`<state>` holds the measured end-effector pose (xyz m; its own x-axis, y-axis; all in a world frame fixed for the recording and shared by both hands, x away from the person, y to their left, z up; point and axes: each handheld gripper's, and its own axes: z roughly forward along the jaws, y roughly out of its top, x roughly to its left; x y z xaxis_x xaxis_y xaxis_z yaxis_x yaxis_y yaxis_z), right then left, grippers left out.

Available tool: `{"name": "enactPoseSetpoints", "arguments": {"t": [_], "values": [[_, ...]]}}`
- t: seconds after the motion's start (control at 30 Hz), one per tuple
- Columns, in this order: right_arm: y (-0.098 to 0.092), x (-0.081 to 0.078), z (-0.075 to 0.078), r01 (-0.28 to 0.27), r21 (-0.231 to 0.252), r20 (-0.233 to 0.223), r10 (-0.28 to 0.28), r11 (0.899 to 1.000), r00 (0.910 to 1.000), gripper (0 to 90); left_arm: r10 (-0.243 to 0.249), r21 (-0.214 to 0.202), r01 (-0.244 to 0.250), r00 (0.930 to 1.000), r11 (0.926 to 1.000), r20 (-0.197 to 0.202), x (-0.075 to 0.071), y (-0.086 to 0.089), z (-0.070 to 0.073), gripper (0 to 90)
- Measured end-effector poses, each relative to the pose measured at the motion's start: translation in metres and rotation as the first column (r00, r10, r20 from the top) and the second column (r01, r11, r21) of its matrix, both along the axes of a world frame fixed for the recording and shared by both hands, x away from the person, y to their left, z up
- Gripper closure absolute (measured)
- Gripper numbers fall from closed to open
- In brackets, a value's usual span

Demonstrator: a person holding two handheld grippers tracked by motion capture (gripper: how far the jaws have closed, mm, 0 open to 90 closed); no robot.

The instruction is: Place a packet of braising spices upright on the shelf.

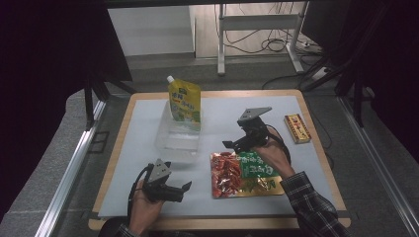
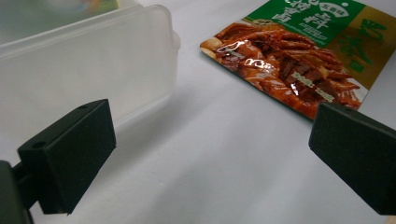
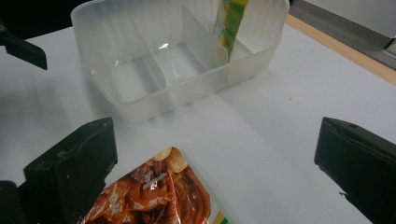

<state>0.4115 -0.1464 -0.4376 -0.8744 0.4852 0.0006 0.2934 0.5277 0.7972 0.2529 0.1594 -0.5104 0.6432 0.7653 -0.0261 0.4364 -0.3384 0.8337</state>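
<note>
Right gripper [image 1: 236,144] spread wide, empty, poised just beside the far edge of the red-and-green snack pouch [image 1: 244,174]. Left gripper [image 1: 181,189] equally agape, holding nothing, left of that pouch across bare white mat [image 1: 296,163]. Beyond the pouch, clear divided container [image 1: 178,134] propping a yellow spouted pouch [image 1: 185,100]. Far right of it, small box [image 1: 297,128] near the mat's edge.

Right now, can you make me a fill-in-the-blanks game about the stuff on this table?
1. The yellow pouch stands in the clear ____.
2. The red and green snack packet lies flat on the ____.
3. Both hand-held grippers, left and right, have their jaws ____.
4. The small box lies near the table's ____ edge.

Answers: container; table; open; right
</note>
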Motion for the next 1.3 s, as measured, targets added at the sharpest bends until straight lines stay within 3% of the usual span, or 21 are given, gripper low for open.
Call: {"name": "enactPoseSetpoints", "arguments": {"t": [0.23, 0.67, 0.87, 1.3], "values": [[-0.014, -0.009, -0.009, 0.009, 0.014, -0.003, -0.009, 1.0, 1.0, 0.0, 0.0, 0.007, 0.0, 1.0, 1.0, 0.001, 0.0, 0.0, -0.001, 0.0], [-0.035, -0.023, -0.023, 0.024, -0.035, -0.003, -0.024, 0.999, 0.9997, 0.0, 0.003, 0.026, -0.003, 1.0, 0.9997, 0.006, -0.001, 0.001, -0.001, 0.0], [-0.043, -0.03, -0.027, 0.033, -0.02, -0.021, -0.033, 0.999, 0.9992, 0.0, 0.004, 0.029, -0.004, 1.0, 0.9996, 0.009, -0.001, 0.001, -0.001, 0.0], [-0.079, -0.054, -0.046, 0.097, -0.065, -0.035, -0.1, 0.993, 0.9944, 0.0, -0.002, 0.037, 0.001, 0.9999, 0.9993, 0.017, -0.001, -0.001, -0.002, 0.0]]}}
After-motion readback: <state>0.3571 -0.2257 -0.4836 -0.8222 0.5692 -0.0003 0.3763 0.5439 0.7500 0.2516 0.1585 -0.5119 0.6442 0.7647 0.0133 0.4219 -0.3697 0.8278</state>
